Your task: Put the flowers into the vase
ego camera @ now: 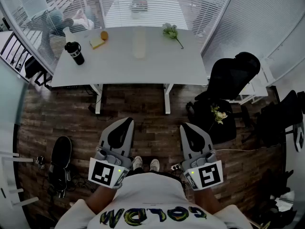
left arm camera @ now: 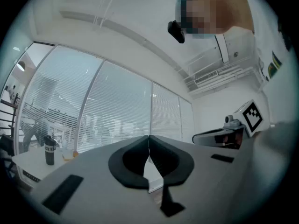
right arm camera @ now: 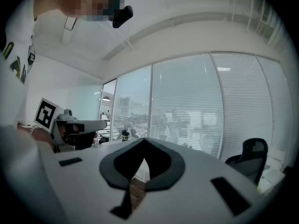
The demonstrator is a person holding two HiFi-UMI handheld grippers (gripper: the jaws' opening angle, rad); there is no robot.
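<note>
An office; glass walls (ego camera: 215,14) hung with blinds (ego camera: 143,11); a white surface (ego camera: 124,63); a black swivel chair (ego camera: 233,79); wood-plank floor (ego camera: 143,120).

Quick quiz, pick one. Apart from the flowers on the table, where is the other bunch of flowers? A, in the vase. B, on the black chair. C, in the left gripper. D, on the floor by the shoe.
B: the head view shows the second flowers lying on the seat of the black chair, to the right of the table.
</note>
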